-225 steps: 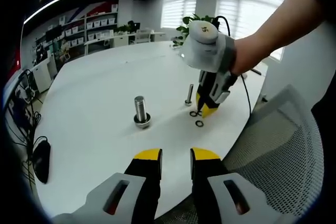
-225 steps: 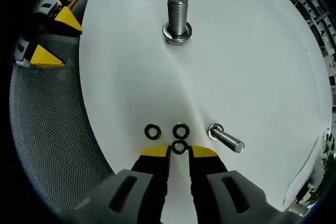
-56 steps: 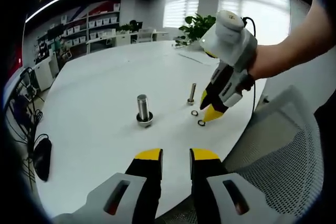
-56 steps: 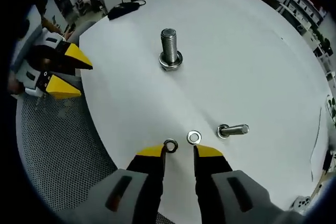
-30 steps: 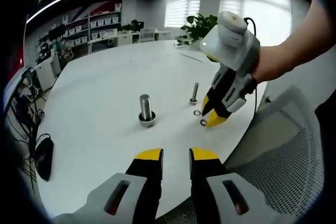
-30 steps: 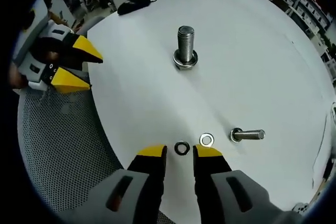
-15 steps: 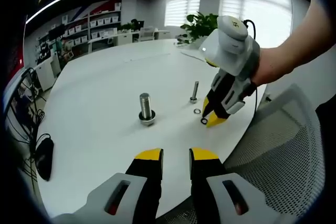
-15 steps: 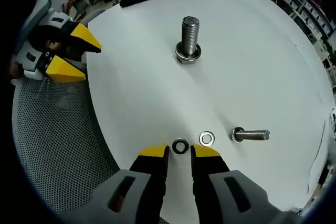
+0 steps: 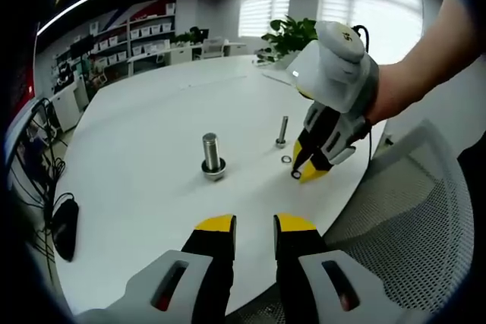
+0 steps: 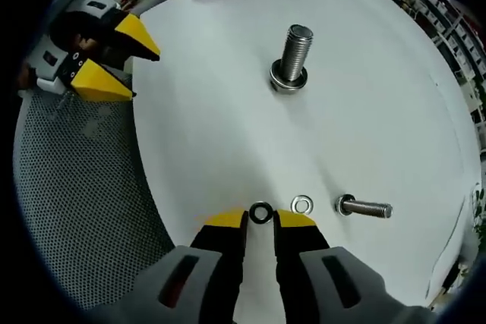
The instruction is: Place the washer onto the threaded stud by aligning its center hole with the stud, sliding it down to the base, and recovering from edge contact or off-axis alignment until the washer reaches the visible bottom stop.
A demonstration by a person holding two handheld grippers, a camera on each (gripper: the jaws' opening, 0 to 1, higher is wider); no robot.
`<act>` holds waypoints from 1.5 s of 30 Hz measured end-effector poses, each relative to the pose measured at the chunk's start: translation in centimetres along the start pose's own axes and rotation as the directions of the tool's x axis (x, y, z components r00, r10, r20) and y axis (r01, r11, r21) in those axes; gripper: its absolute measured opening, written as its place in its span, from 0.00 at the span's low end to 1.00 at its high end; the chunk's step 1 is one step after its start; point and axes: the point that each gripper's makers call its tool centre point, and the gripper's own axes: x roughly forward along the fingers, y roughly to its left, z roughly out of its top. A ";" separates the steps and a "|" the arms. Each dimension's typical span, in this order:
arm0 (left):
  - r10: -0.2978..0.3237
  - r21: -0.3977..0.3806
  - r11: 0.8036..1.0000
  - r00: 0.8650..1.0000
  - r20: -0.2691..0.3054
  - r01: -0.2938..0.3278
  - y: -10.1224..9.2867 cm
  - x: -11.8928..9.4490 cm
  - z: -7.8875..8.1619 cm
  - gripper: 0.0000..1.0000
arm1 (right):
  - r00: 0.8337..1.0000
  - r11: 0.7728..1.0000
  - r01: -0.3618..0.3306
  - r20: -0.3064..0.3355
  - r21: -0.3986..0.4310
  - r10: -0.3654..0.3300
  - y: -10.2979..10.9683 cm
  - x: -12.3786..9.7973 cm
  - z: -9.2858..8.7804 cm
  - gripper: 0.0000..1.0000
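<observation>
Right gripper point(image 10: 260, 220): yellow tips narrowly apart over the table's near edge; dark washer point(image 10: 261, 212) lies just at the tips, and whether it is pinched cannot be told.
Second washer point(image 10: 302, 205): flat on the table, just beside the first.
Small bolt point(image 10: 364, 207): close beside that washer.
Large stud point(image 10: 293, 57): upright, well apart, bare tabletop between.
Left gripper point(image 9: 254, 227): jaws narrowly parted, holding nothing, at the table's point(image 9: 144, 111) edge.
Mesh chair point(image 10: 83, 180): borders the rim.
</observation>
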 end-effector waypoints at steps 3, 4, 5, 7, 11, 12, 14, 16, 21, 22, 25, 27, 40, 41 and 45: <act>0.000 0.001 1.000 1.000 -0.001 0.000 0.0 0.0 0.0 0.17 | 0.999 1.000 -0.007 -0.037 0.009 0.007 -0.1 0.1 0.1 0.16; 0.000 0.001 1.000 1.000 -0.001 0.000 0.0 0.0 0.0 0.17 | 0.999 1.000 -0.010 -0.050 0.012 0.011 -0.2 0.1 0.1 0.16; 0.001 0.000 1.000 1.000 -0.001 -0.001 0.0 0.0 0.0 0.17 | 0.997 1.000 -0.016 -0.070 0.009 0.016 -0.2 0.1 0.1 0.16; 0.002 -0.001 1.000 1.000 0.000 -0.002 0.0 -0.1 0.0 0.17 | 0.995 1.000 -0.020 -0.102 0.002 0.020 -0.2 0.1 0.1 0.16; -0.001 -0.001 1.000 1.000 -0.005 0.001 0.0 0.0 -0.1 0.17 | 0.988 1.000 -0.015 -0.155 0.004 0.016 -0.2 0.2 0.1 0.16; -0.001 -0.001 1.000 1.000 -0.006 0.001 0.0 0.0 -0.2 0.17 | 0.986 1.000 -0.012 -0.166 0.006 0.013 -0.2 0.3 0.2 0.16; -0.004 0.001 1.000 1.000 -0.008 0.004 -0.1 0.0 -0.2 0.17 | 0.984 1.000 -0.010 -0.178 0.003 0.010 -0.2 0.2 0.1 0.16; -0.007 0.002 1.000 1.000 -0.010 0.007 -0.2 0.0 -0.2 0.17 | 0.984 1.000 -0.006 -0.179 -0.002 0.005 -0.2 0.2 0.0 0.16; -0.017 0.003 1.000 1.000 -0.013 0.017 -0.3 0.1 -0.3 0.17 | 0.991 1.000 0.020 -0.129 0.006 -0.019 -0.1 0.0 -0.1 0.16; -0.022 0.001 1.000 1.000 -0.011 0.022 -0.4 0.1 -0.2 0.17 | 0.993 1.000 0.024 -0.113 0.011 -0.023 -0.1 0.0 -0.1 0.16; -0.027 0.002 1.000 1.000 -0.011 0.027 -0.5 0.2 -0.3 0.17 | 0.998 0.999 0.032 -0.051 0.028 -0.031 -0.1 -0.2 -0.2 0.16; -0.031 -0.001 1.000 0.999 -0.011 0.031 -0.6 0.1 -0.2 0.17 | 0.999 0.998 0.037 -0.030 0.051 -0.035 -0.1 -0.1 -0.2 0.16; -0.047 0.002 0.999 0.999 -0.014 0.047 -0.8 0.1 -0.2 0.17 | 0.999 0.997 0.053 -0.014 0.060 -0.052 0.0 0.0 0.1 0.15; -0.047 0.003 0.999 0.999 -0.014 0.047 -0.8 0.1 -0.2 0.17 | 0.998 0.996 0.057 -0.011 0.062 -0.056 -0.1 0.0 0.1 0.15; -0.046 0.002 0.999 0.999 -0.013 0.046 -0.8 0.1 -0.2 0.17 | 0.999 0.995 0.045 0.009 0.088 -0.046 -0.2 -0.1 0.0 0.15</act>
